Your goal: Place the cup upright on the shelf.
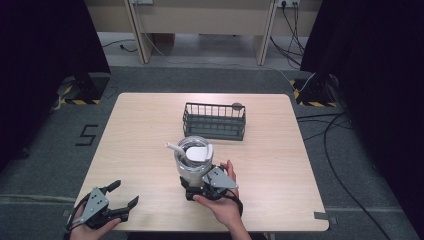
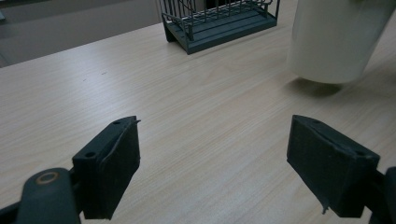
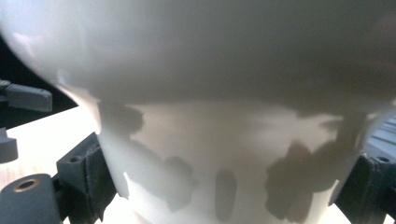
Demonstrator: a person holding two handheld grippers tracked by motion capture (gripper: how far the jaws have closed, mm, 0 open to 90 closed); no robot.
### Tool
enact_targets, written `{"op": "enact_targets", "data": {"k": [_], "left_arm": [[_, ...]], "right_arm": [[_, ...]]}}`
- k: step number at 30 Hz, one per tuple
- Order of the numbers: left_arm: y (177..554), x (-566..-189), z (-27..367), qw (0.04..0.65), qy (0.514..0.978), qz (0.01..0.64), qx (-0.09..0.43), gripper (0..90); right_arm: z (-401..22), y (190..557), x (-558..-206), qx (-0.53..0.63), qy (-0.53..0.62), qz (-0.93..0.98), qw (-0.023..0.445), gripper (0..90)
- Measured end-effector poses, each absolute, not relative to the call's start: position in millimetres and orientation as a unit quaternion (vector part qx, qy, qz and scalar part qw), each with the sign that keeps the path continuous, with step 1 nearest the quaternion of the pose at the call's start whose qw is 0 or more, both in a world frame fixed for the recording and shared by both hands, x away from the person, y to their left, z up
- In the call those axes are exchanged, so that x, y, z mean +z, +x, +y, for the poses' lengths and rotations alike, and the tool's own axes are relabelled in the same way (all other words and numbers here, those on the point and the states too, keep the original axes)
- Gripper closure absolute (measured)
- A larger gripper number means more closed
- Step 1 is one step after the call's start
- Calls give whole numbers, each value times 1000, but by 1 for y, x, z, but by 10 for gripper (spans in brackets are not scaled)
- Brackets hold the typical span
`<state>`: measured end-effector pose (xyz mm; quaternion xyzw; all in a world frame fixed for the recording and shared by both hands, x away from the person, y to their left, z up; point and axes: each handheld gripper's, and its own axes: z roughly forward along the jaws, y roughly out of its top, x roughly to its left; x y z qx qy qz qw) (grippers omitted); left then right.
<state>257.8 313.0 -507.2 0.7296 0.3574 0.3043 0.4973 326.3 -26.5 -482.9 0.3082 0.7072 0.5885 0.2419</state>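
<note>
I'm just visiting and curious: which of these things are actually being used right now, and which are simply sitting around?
In use:
- white cup with lid and straw
- right gripper, clamped on the cup
- left gripper, open, waiting nearby

Lying about:
- dark wire basket
- floor cables

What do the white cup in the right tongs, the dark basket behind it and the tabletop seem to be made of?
The white straw-topped cup, held by the right tongs, looks like smooth plastic, softly glossy, though ceramic is possible. The dark green barred basket looks like painted metal wire, with thin straight bars. The pale wood-grain tabletop seems matt laminate or veneer, given its even printed-looking grain.
</note>
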Motion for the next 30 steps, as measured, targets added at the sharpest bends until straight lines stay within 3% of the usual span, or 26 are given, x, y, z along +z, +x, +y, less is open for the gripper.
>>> {"op": "enact_targets", "data": {"k": [30], "left_arm": [[258,-507,313,500,728,360,302,167]], "right_arm": [[-49,364,-456,577,359,680,274,105]]}}
